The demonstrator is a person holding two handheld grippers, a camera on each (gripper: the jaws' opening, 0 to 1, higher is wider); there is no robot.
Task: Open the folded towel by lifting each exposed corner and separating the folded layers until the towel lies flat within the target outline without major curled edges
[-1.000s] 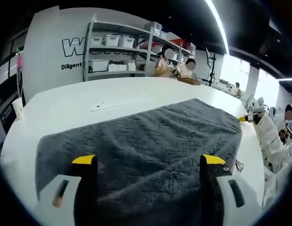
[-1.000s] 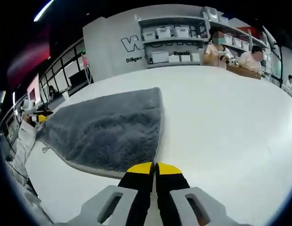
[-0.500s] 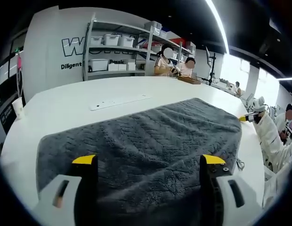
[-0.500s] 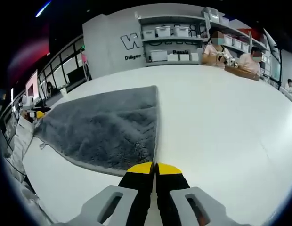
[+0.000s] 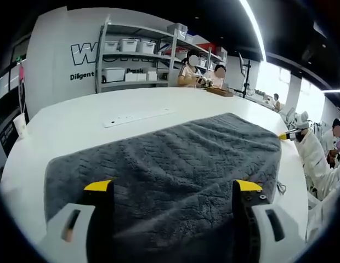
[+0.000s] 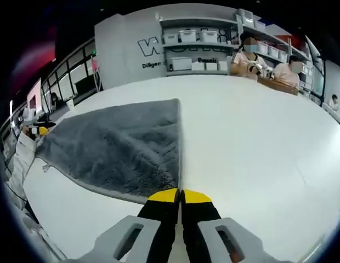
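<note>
Low in the right gripper view, right gripper (image 6: 180, 195) with yellow-tipped jaws pressed together at bottom centre, pinching the near corner of the grey towel (image 6: 123, 142); hard to tell how much pile sits between the tips. Stretching from that pinch toward the centre left of the frame, towel lying spread on the white table (image 6: 258, 137), one straight edge running up from the jaws. At the far left edge of the frame, by the towel's opposite corner, a small yellow-tipped form, apparently the left gripper (image 6: 43, 131).

In the left gripper view, left gripper (image 5: 173, 187) with jaws wide apart at lower left and lower right, nothing between them, poised over the towel (image 5: 170, 159), which covers the middle and bottom of the frame. At right centre, just off the towel's corner, yellow tip of the right gripper (image 5: 283, 136), with a person's white sleeve (image 5: 315, 164) behind it.

Upper left in both views, white wall with dark lettering (image 5: 85, 55) and a shelf unit (image 5: 138, 60) stacked with white bins; beside it, upper centre, two seated people (image 5: 203, 74) at the table's far end.
</note>
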